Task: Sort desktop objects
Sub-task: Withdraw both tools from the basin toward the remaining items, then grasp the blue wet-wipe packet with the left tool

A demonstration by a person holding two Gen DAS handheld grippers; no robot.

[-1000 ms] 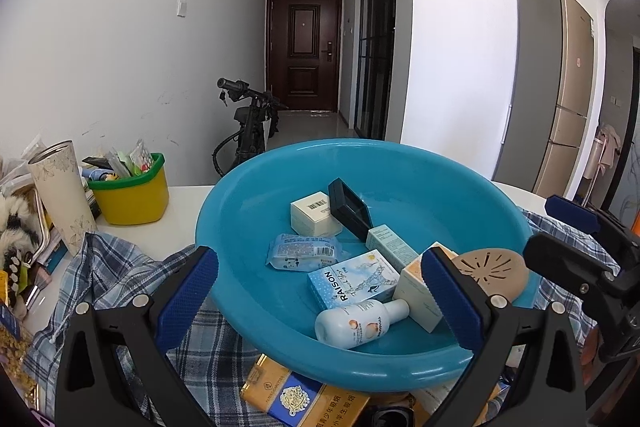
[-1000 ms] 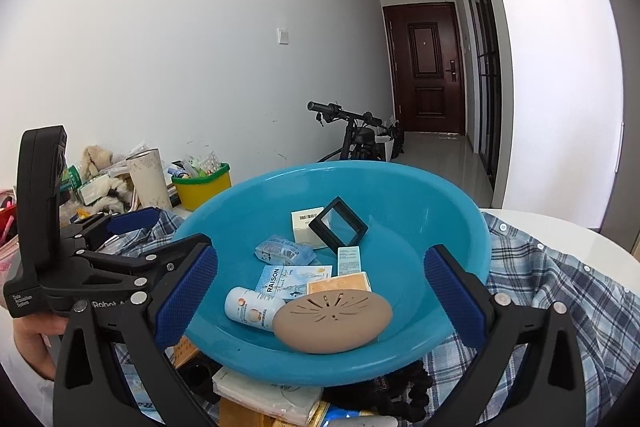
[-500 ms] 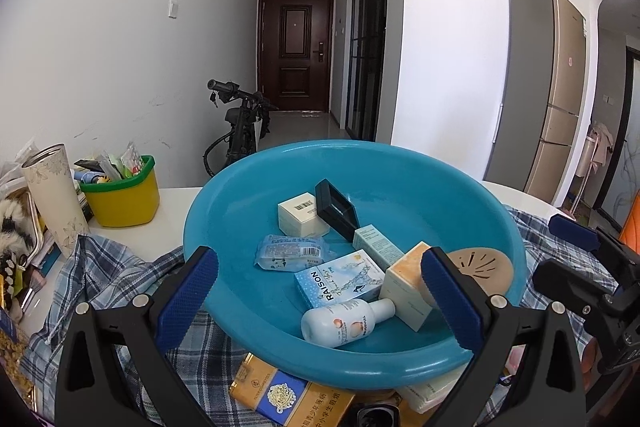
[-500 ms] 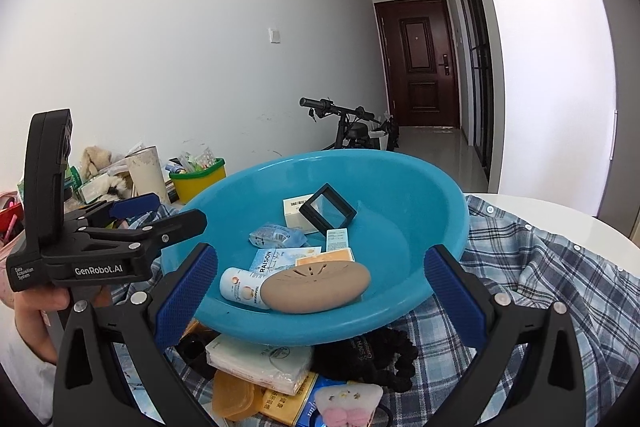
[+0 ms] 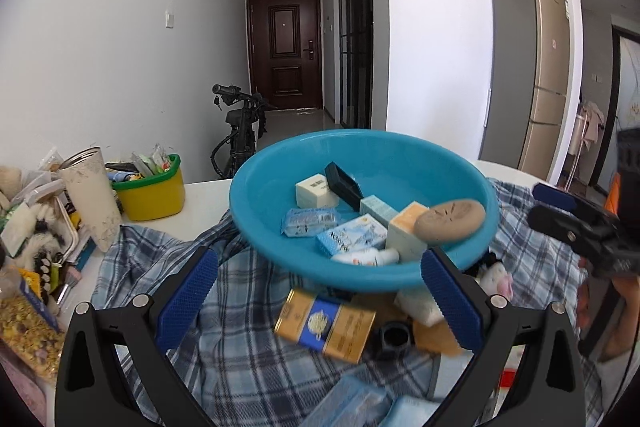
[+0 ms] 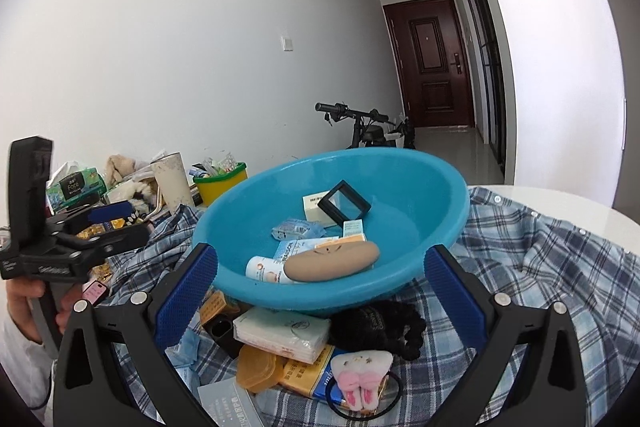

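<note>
From the left wrist view, the left gripper (image 5: 318, 291) is spread wide and empty above the plaid shirt (image 5: 240, 347). Ahead, the blue basin (image 5: 276, 187) already holds several boxes, a small white bottle (image 5: 366, 258) and a tan oval case (image 5: 450, 219), so part of the sorting looks done. From the right wrist view, the right gripper (image 6: 320, 287) is likewise spread and empty, while a tissue pack (image 6: 282, 333), a black hair tie (image 6: 380, 321), an orange case (image 6: 256, 367) and a plush clip (image 6: 362, 371) lie outside the basin, apparently left to sort.
</note>
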